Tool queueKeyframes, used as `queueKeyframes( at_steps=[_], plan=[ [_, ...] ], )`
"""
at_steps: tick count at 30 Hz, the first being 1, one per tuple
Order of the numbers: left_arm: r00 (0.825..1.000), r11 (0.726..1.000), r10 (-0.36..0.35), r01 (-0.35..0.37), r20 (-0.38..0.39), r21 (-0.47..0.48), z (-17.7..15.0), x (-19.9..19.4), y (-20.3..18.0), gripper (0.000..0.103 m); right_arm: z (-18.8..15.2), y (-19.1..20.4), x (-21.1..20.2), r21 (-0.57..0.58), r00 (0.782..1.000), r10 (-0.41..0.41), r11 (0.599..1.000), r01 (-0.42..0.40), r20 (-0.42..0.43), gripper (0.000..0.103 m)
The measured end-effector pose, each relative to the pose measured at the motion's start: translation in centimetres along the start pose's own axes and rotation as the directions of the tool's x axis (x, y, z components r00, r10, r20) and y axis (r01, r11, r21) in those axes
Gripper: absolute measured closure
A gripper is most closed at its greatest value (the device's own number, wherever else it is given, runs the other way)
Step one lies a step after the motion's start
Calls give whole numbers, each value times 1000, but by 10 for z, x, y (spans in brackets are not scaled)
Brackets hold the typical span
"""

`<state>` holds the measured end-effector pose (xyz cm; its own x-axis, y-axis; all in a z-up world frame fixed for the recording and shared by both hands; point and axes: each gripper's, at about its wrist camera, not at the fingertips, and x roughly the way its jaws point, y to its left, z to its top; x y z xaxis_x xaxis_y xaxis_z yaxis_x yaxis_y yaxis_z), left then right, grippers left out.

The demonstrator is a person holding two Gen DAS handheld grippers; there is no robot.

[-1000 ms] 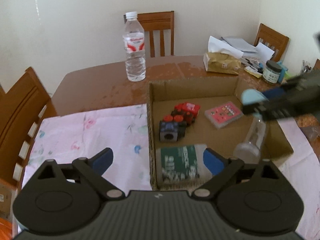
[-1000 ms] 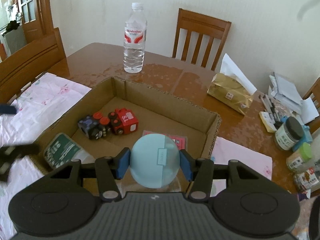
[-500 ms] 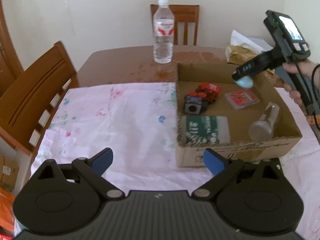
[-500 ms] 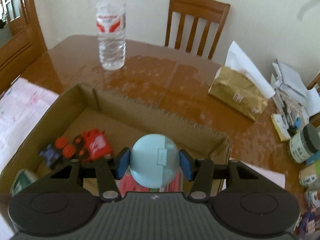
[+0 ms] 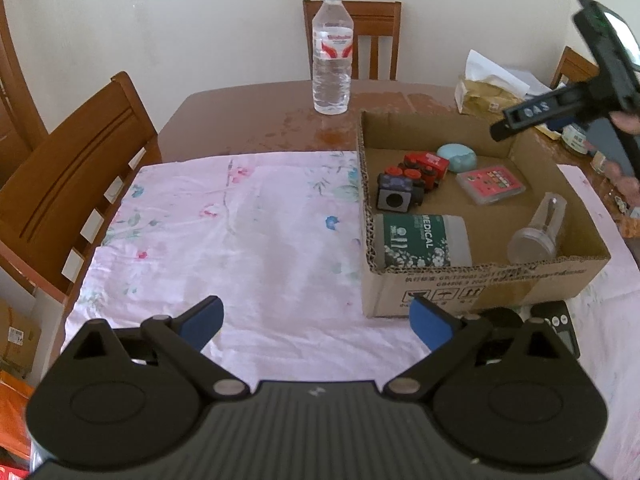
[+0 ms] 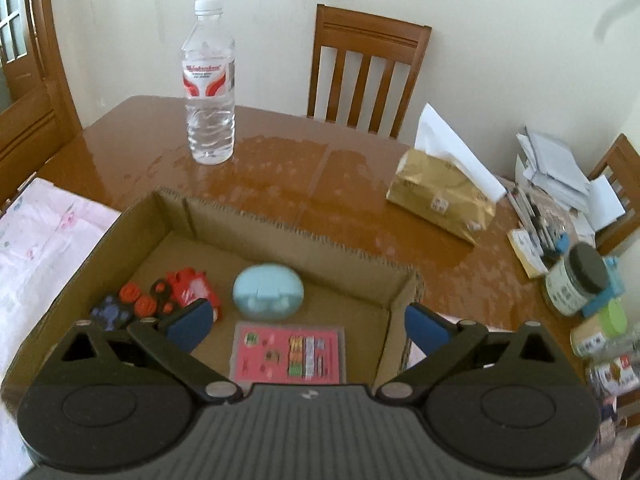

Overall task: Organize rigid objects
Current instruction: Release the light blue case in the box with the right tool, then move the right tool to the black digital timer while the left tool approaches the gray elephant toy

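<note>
Both the left gripper and the right gripper look alike: a ribbed matt black body, two round black housings, silver pivot screws, angled black link arms and blue pads on the fingers

Cream walls enclose a glossy brown table partly covered by a pink floral cloth. Wooden slat-back chairs stand around it; a panelled door shows at left.

Pale blue case, pink card pack, brown cardboard box, pink floral cloth.
</note>
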<state>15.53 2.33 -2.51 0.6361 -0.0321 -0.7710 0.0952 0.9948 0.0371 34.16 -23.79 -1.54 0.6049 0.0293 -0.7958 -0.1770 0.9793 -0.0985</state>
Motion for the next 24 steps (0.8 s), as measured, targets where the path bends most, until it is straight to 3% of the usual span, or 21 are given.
queueKeyframes(
  at_steps=[7,13,20,24],
  plan=[
    [1000,1000,6,-6,3,13,-4,1,2,4,-38,6,-43,28,999,-36,999,36,17,0],
    [1000,1000,-15,15,-4,5,-12,0,7,3,-82,6,-78,131,996,-82,988,78,22,0],
    [998,997,-62,63,-13,42,-20,-1,10,3,-132,15,-100,221,987,-160,962,158,-13,0],
    [994,992,-106,107,-20,64,-24,0,9,3,-160,25,-91,228,974,-207,948,222,-87,0]
  ],
)
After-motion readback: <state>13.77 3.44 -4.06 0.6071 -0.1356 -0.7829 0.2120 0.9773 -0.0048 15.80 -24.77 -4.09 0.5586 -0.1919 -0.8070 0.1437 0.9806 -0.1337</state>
